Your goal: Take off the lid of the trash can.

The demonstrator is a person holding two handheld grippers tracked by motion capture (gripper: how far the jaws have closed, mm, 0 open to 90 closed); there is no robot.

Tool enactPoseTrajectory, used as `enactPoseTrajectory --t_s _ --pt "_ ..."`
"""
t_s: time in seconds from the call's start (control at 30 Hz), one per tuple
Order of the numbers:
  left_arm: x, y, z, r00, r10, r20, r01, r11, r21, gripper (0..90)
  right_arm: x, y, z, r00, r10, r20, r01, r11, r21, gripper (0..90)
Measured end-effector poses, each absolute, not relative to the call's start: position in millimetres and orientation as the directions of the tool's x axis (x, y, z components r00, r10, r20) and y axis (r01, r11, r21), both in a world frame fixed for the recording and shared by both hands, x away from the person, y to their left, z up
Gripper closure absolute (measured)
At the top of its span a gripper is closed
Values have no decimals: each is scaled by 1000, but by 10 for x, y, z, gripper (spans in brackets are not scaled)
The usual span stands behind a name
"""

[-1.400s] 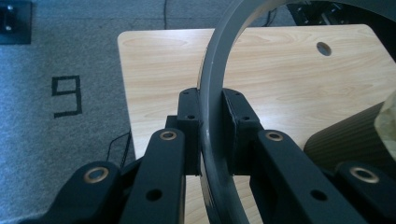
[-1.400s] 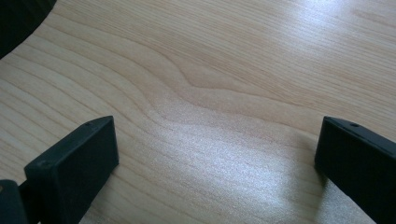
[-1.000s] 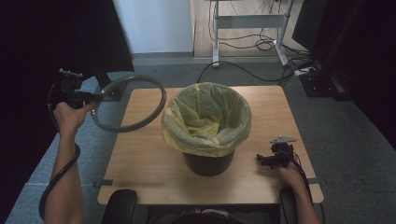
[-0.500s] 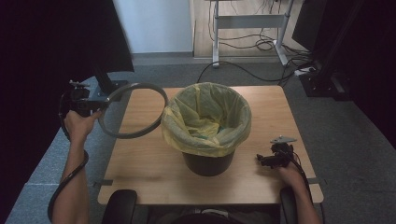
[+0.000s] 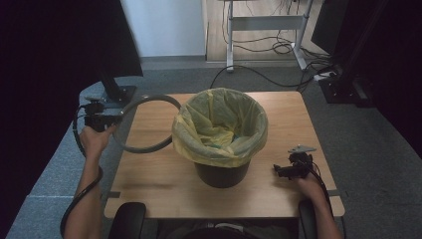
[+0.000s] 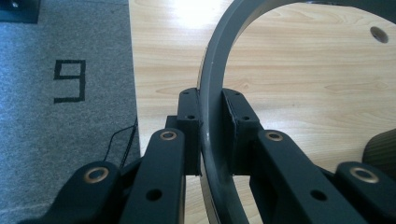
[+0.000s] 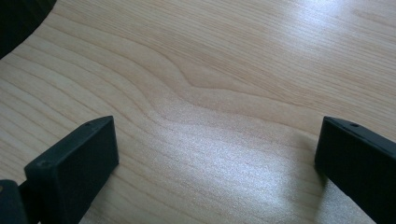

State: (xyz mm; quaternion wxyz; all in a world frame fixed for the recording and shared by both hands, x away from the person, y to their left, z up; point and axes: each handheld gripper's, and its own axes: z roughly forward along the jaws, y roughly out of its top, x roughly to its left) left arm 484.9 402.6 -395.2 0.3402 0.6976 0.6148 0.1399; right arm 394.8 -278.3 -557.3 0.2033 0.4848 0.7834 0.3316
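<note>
Table (image 5: 149, 184): light wood, bare along its near edge and near-right corner. Bin (image 5: 221, 172): dark, standing at the table's centre, lined with a yellow bag (image 5: 219, 129) folded out over the rim.

Ring (image 5: 147, 124): a grey hoop, apparently the bin's bag-retaining ring, held over the table's left edge near the far-left corner, beside the bin and apart from it.

Left gripper (image 6: 211, 135): jaws closed narrowly on the ring's band, pads pressing both faces. Right gripper (image 7: 215, 154): jaws spread wide with nothing between them, low over the table toward the near-right corner.

Risks, as judged: the grip takes the ring at one point, so the hoop could swing or twist in the pads. Lowered off-centre, it could snag the bag's folds, drag the liner inward or tip the bin.

Clearance: open table lies left of the bin; room above the rim is free.
</note>
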Motion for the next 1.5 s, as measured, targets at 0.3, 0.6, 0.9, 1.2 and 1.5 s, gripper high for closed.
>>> enactPoseTrajectory --t_s 0.3,0.6,0.9,1.2,1.5 --pt "4859 3976 -4196 203 955 -215 764 -17 645 786 3948 -2783 -5573 -447 894 3 625 310 717 0" --pt "4887 3919 -4429 204 954 -220 771 -18 637 785 3948 -2783 -5572 -448 894 3 625 310 716 0" --pt "4889 3887 -4652 190 957 -218 767 -6 642 786 3948 -2783 -5572 -448 894 3 625 310 716 0" --pt "4873 3865 -4857 175 964 -202 774 -8 633 786 3948 -2783 -5573 -447 894 3 625 310 717 0" --pt "4848 3852 -5107 159 969 -187 787 -10 616 786 3948 -2783 -5573 -447 894 3 625 310 717 0"
